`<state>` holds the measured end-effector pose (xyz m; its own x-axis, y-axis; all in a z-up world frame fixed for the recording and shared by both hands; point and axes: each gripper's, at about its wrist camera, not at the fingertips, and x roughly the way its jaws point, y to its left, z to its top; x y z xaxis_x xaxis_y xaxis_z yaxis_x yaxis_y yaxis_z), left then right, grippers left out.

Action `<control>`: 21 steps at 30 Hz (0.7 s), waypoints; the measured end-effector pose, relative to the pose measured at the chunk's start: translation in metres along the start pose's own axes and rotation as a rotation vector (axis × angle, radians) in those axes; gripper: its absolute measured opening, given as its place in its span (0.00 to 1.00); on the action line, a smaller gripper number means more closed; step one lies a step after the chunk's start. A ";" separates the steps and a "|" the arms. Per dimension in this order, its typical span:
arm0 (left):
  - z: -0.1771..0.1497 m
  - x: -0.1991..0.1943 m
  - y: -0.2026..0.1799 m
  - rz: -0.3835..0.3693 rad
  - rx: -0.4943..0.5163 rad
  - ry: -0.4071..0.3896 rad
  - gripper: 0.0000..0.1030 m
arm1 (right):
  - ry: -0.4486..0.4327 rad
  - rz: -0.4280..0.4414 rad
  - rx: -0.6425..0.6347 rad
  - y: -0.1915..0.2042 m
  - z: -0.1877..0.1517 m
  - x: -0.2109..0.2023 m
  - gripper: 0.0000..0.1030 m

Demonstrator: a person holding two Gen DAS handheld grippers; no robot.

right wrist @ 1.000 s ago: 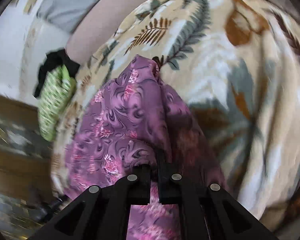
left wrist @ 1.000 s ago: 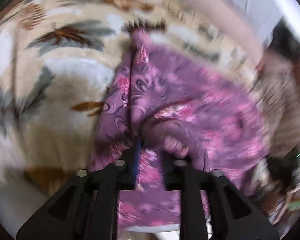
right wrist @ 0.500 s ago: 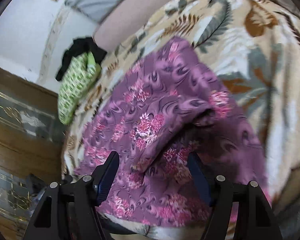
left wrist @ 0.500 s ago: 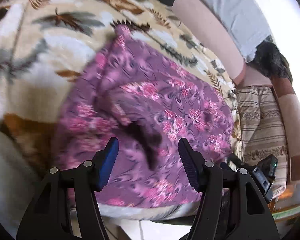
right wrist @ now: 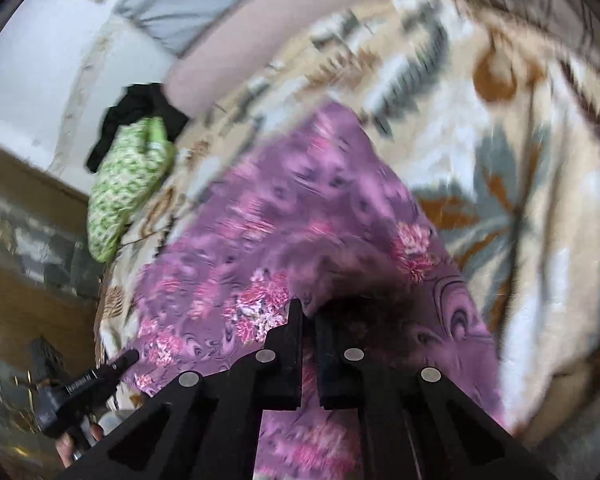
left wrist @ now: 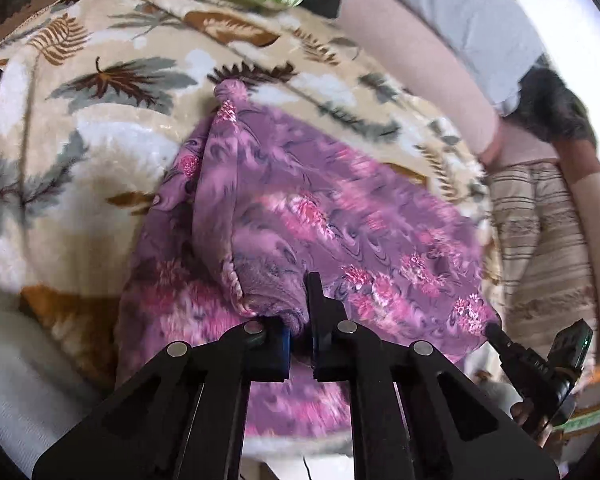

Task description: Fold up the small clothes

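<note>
Left wrist view: the left tool [left wrist: 298,332], jaws spread half a second ago, now pinches a bunched edge of the purple floral garment [left wrist: 320,216] lying on the leaf-print blanket [left wrist: 100,128] — regripped.

Right wrist view: the right tool [right wrist: 308,340] has likewise clamped the cloth's near edge — ready, probably, for another fold.

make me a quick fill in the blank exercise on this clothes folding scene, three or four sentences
1. The garment pinched by both grippers is mainly ____ with pink flowers.
2. It lies on a beige blanket printed with ____.
3. The fingers of the left gripper are ____ on a fold of the garment.
4. At the far edge of the blanket sits a bundle of ____ patterned cloth.

Missing words: purple; leaves; shut; green
</note>
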<state>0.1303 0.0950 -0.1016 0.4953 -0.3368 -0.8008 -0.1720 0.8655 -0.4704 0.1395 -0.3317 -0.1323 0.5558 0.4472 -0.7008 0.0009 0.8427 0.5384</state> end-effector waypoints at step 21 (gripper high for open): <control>-0.065 0.013 0.020 0.161 0.116 0.129 0.28 | 0.159 -0.104 -0.030 -0.011 -0.060 0.010 0.17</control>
<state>0.0778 0.0839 -0.1450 0.3554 -0.2287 -0.9063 -0.1371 0.9463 -0.2926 0.0952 -0.3186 -0.1736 0.4154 0.3966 -0.8186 0.0255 0.8945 0.4463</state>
